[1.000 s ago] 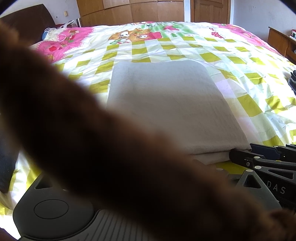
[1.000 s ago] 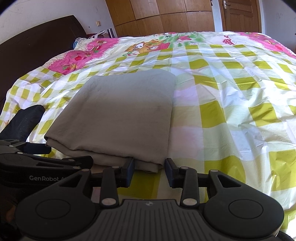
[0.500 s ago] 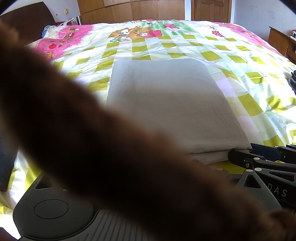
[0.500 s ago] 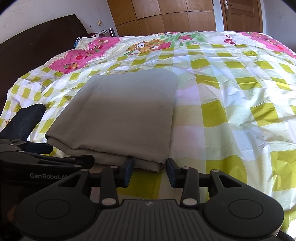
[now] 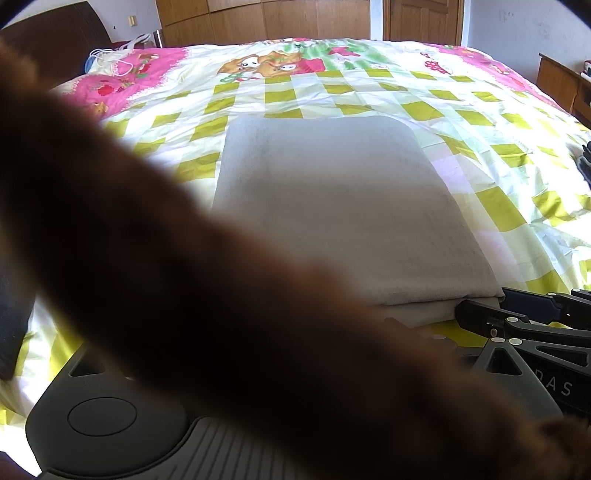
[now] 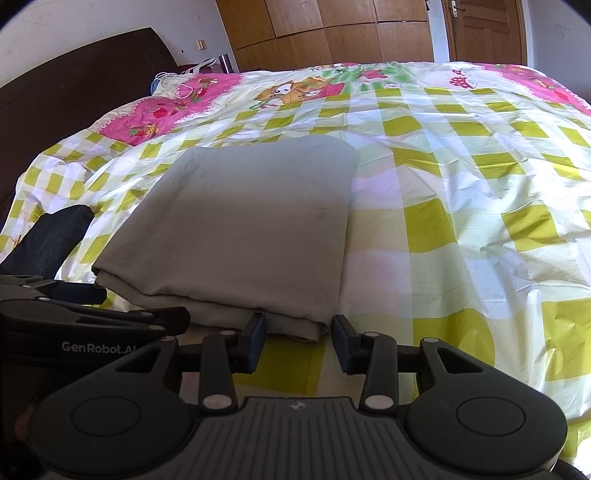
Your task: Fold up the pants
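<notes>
The grey pants [image 6: 251, 225] lie folded into a flat rectangle on the checked bedspread [image 6: 461, 184]; the left wrist view shows the same pants [image 5: 343, 210]. My right gripper [image 6: 298, 341] stands open at the near edge, and the near right corner of the fold lies between its fingers without being pressed. It also shows from the side as the right gripper [image 5: 484, 305]. My left gripper [image 6: 146, 306] rests at the near left corner with its fingers apart. In its own view a blurred brown fuzzy shape [image 5: 184, 295] hides those fingers.
A dark garment [image 6: 55, 236] lies on the bed left of the pants. The dark headboard [image 6: 74, 99] rises on the left, with wooden wardrobes [image 6: 332, 33] and a door [image 6: 484, 29] beyond the bed. A wooden nightstand [image 5: 561, 81] stands at the right.
</notes>
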The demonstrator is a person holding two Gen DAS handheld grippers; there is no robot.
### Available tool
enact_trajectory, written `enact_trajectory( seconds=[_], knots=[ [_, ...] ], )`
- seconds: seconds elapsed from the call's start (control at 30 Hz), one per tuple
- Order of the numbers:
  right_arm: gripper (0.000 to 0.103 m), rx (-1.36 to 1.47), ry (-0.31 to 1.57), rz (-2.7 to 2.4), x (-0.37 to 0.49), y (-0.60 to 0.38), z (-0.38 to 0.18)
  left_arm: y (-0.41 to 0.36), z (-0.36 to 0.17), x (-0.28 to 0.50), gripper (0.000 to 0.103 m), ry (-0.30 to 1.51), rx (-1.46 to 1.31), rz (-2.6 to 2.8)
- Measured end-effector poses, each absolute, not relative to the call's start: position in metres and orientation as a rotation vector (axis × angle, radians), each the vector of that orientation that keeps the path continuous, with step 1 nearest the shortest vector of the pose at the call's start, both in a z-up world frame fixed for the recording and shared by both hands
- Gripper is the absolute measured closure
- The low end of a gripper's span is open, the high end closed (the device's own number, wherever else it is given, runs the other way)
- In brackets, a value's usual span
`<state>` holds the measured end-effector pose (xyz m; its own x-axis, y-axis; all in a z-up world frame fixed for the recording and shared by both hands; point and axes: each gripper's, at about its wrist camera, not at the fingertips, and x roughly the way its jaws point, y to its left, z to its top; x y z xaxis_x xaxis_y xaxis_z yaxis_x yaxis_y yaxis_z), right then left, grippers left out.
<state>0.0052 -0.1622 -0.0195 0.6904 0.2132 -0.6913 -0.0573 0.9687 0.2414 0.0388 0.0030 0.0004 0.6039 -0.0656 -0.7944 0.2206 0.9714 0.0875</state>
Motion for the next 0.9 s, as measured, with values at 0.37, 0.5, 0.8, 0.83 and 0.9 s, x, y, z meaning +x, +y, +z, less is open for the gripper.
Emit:
enact_trajectory(
  seconds=[0.37, 0.5, 0.8, 0.83, 0.9],
  knots=[
    [0.05, 0.201, 0.797, 0.158, 0.0057, -0.1606, -0.0207, 0.003, 0.0005, 0.0387, 0.004, 0.907, 0.198, -0.157],
    [0.05, 0.203, 0.797, 0.157, 0.0055, -0.1605, -0.0207, 0.0028, 0.0004, 0.0389, 0.004, 0.908, 0.198, -0.156],
    [0.05, 0.199, 0.796, 0.158, 0.0056, -0.1601, -0.0208, 0.0027, 0.0012, 0.0379, 0.004, 0.904, 0.201, -0.154],
    [0.05, 0.199, 0.796, 0.158, 0.0056, -0.1601, -0.0208, 0.0027, 0.0014, 0.0379, 0.004, 0.903, 0.201, -0.154],
    [0.05, 0.198, 0.796, 0.158, 0.0056, -0.16, -0.0208, 0.0025, 0.0015, 0.0378, 0.004, 0.903, 0.202, -0.153]
  ],
)
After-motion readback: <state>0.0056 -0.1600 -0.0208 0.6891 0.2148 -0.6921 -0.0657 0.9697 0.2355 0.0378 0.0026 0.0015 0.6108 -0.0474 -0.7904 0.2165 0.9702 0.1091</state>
